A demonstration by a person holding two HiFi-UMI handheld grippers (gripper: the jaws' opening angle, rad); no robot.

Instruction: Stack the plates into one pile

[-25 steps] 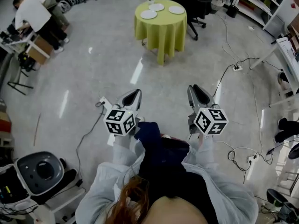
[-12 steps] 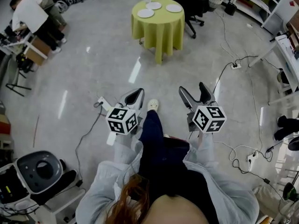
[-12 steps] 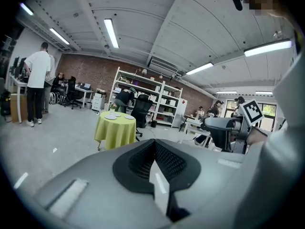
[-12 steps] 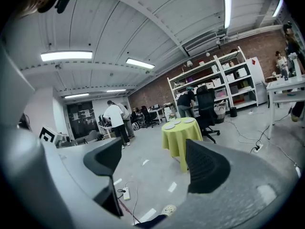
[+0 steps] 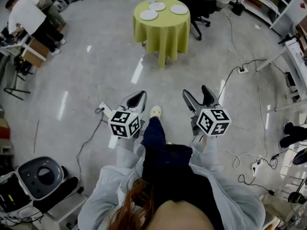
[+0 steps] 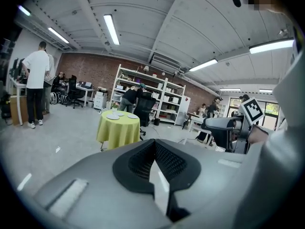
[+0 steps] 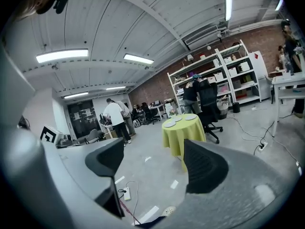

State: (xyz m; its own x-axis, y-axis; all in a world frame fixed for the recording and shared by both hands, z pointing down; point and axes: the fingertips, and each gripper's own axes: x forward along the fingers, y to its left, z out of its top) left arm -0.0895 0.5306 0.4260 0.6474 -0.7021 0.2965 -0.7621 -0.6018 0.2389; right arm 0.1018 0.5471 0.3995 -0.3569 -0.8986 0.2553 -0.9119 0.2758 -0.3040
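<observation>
Three white plates point(image 5: 148, 15) point(image 5: 157, 6) point(image 5: 179, 9) lie apart on a round table with a yellow-green cloth point(image 5: 162, 30), far ahead across the floor. The same plates point(image 6: 113, 117) show in the left gripper view, and the plates point(image 7: 170, 124) show in the right gripper view. My left gripper point(image 5: 136, 96) point(image 6: 153, 149) is shut, its pads together, holding nothing. My right gripper point(image 5: 196, 92) point(image 7: 155, 163) stands wide and its jaws are closing, with only bare floor between them. Both grippers are held in front of the person's waist, pointing toward the table.
A black office chair point(image 5: 201, 8) stands behind the table. Cables and a power strip point(image 5: 243, 70) lie on the floor at the right, another strip point(image 5: 104, 107) by the left gripper. A person point(image 5: 29, 13) works at a desk at far left. Shelves point(image 5: 268, 4) line the back right.
The right gripper's jaws went from shut to wide open. The person stepped forward, a white shoe coming into view between the grippers, and the table drew slightly nearer.
</observation>
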